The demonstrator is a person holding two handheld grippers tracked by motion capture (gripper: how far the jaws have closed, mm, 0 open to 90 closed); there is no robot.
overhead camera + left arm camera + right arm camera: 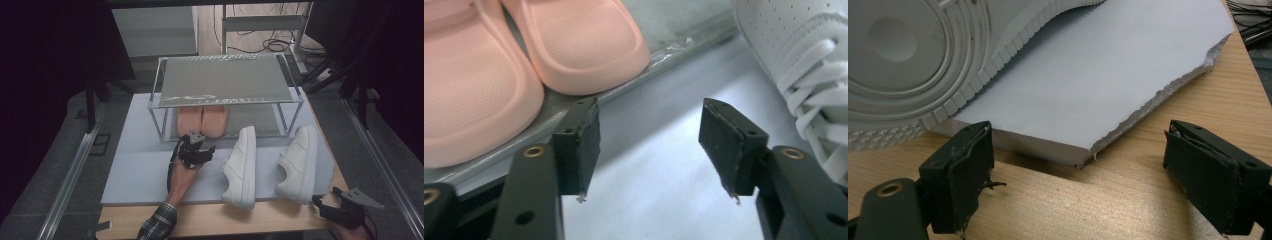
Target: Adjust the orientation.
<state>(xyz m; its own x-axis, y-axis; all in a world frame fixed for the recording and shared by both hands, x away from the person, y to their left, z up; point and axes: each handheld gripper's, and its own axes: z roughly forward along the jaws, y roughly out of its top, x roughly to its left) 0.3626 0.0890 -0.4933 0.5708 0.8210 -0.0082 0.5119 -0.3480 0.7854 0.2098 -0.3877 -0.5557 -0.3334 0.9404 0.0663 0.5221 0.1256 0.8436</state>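
Observation:
A pair of pink slippers (202, 120) stands side by side on the bottom shelf of a metal shoe rack (225, 80). My left gripper (202, 149) hovers just in front of them, jaws open and empty. In the left gripper view it (651, 145) points at the mat before the slipper toes (584, 45). Two white sneakers lie on the mat: one (241, 167) mid-table, the other (297, 165) tipped on its side further right. My right gripper (325, 206) rests open at the table's front right corner; in the right gripper view it (1080, 165) faces the sneaker's sole (903, 65).
A pale blue-grey mat (145, 170) covers most of the wooden table (210, 217); its torn corner (1158, 95) lies ahead of the right jaws. The rack's top shelf carries nothing. Cables and a stand sit on the floor behind.

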